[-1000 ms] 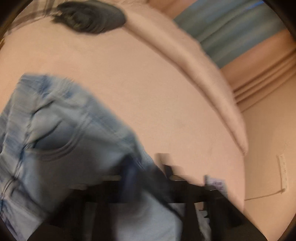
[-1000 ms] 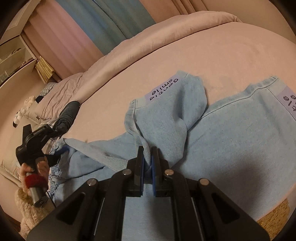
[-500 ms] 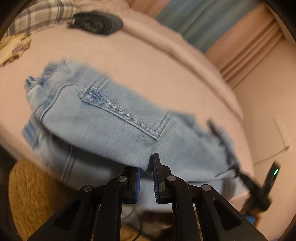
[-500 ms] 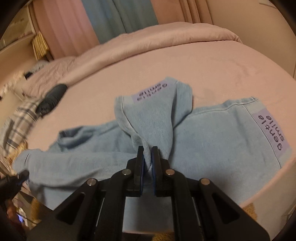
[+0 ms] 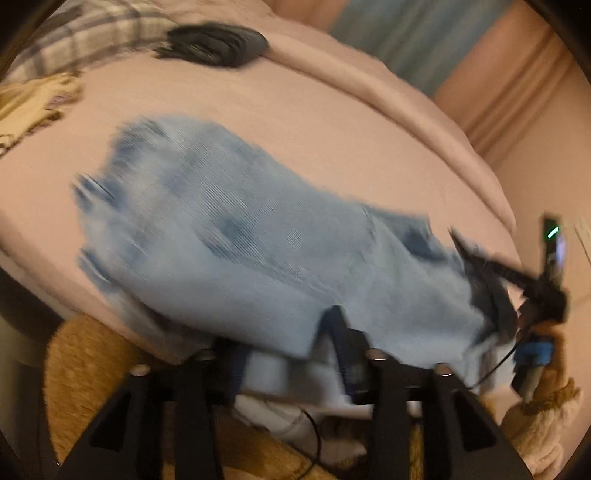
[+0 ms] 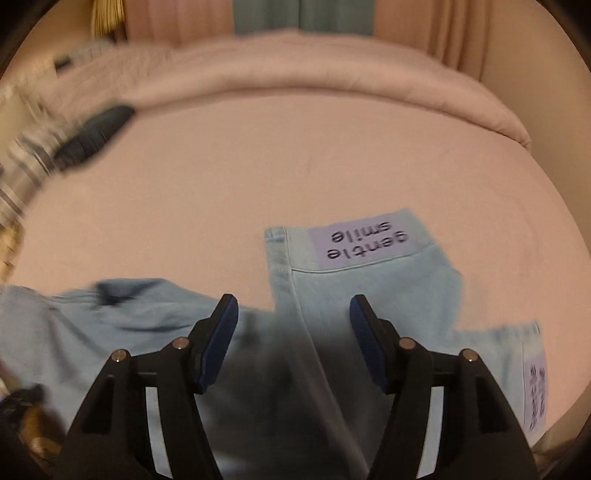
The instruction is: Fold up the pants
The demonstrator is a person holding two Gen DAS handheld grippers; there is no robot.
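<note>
Light blue pants (image 6: 369, 288) lie spread on a pink bed (image 6: 258, 166), near its front edge. The right hand-held gripper (image 6: 293, 314) hovers over them with jaws wide apart, gripping nothing. The left hand-held gripper (image 5: 291, 343), blurred, also appears spread wide at the fabric's edge.

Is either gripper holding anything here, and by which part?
Nothing is held. Right gripper and left gripper are both open, with the light blue denim pants lying loose between their fingers.

A home bedroom: pink-sheeted bed (image 6: 295, 155), rolled duvet (image 6: 295, 77), plaid pillow (image 5: 92, 33), curtains (image 6: 303, 16) behind
</note>
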